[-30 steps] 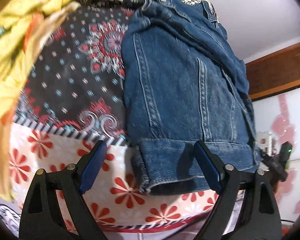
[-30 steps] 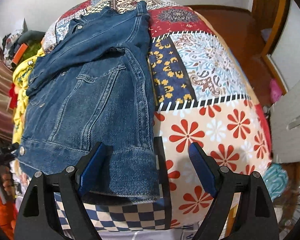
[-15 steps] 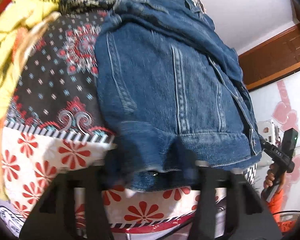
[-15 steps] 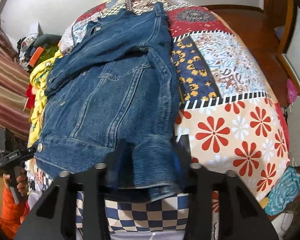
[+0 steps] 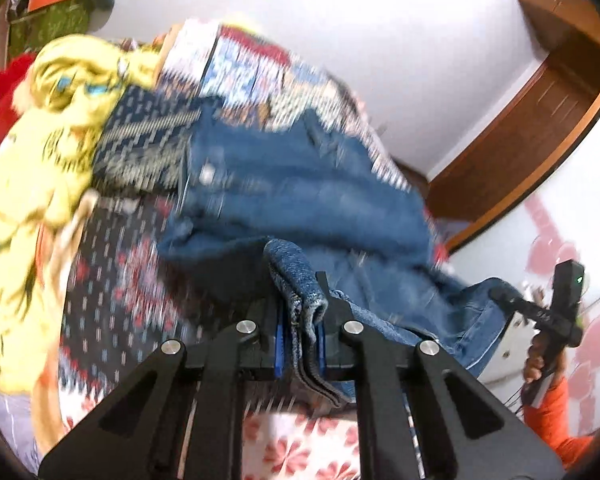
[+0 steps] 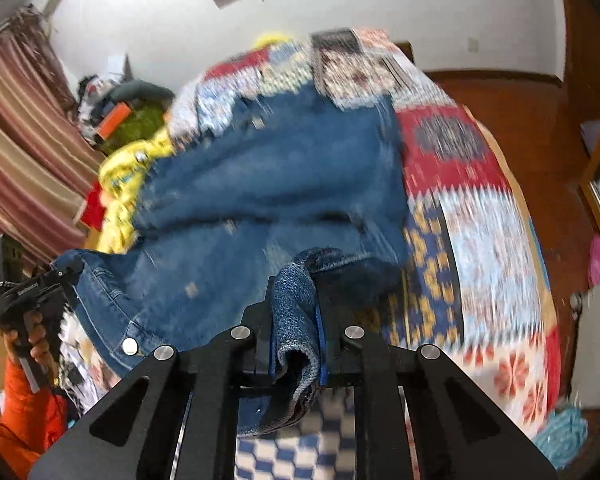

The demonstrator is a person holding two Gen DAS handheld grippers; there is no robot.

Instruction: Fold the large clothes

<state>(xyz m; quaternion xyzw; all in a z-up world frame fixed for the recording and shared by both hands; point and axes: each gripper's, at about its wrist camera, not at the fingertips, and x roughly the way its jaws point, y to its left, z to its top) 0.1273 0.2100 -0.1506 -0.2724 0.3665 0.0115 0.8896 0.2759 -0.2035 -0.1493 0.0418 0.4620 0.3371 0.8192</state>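
A blue denim jacket [image 5: 300, 200] lies on the patchwork quilt [image 5: 112, 280] of a bed, its near hem lifted. My left gripper [image 5: 299, 312] is shut on one corner of the jacket's hem, with folded denim pinched between the pads. My right gripper [image 6: 294, 312] is shut on the other hem corner of the jacket [image 6: 268, 184]. The hem hangs between the two grippers above the quilt [image 6: 480, 216]. Each view shows the other gripper held in a hand at its edge. Both views are blurred by motion.
A yellow garment [image 5: 32, 160] is heaped on the bed left of the jacket, also in the right wrist view [image 6: 120, 184]. Striped curtains [image 6: 16, 140] hang at the left. A wooden floor [image 6: 532, 120] and a door frame [image 5: 540, 100] lie right of the bed.
Both grippers moved in on the jacket's bottom hem, closed on its corners and lifted it. The hem has risen off the quilt and both views have tilted up.
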